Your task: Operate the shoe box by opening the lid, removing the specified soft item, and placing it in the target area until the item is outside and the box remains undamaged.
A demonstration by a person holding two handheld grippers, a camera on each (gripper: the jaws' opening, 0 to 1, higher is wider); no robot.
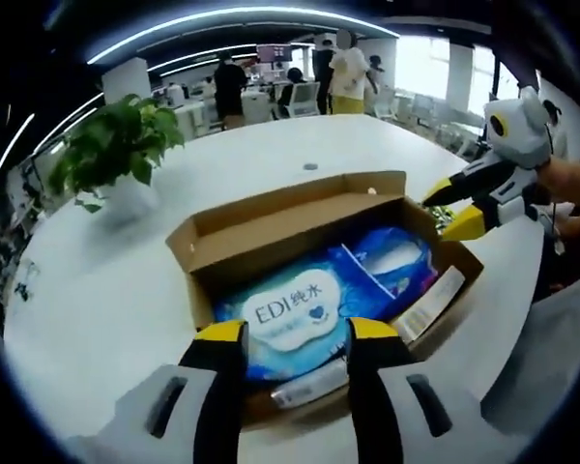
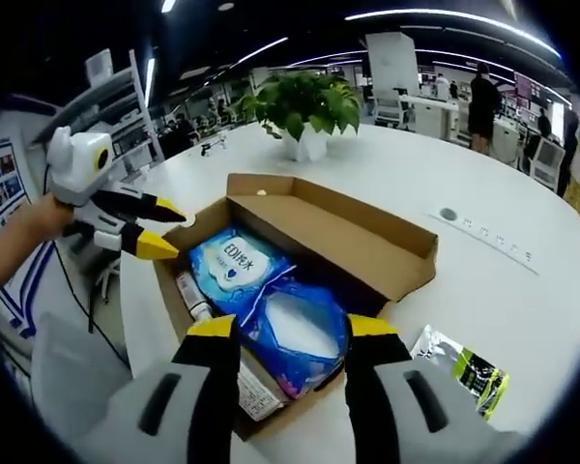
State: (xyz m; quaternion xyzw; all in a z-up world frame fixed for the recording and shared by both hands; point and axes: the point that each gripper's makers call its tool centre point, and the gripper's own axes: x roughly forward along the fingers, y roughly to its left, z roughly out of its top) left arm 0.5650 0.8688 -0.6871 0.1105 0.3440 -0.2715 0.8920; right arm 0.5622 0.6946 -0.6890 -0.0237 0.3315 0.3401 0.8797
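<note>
Surroundings: round white table; leafy green plant in white pot seen beyond box; small shiny green-and-black sachet lying on table just beside box. Office w/ people standing in bkgd.
Obstructions: none noted over box opening; lid flap already folded back.
Container: open brown cardboard shoe box, upright on table, no damage seen.
Contents: soft blue-and-white wipes pack lying flat inside; blue plastic pouch w/ white panel touching it; white tube-like items along one wall, labels too small to read.
Writing: "EDI" plus Chinese characters read on wipes pack.
Left gripper: jaws apart, nothing held, hovering at box's near edge over wipes pack.
Right gripper: jaws apart, nothing held, over blue pouch.
</note>
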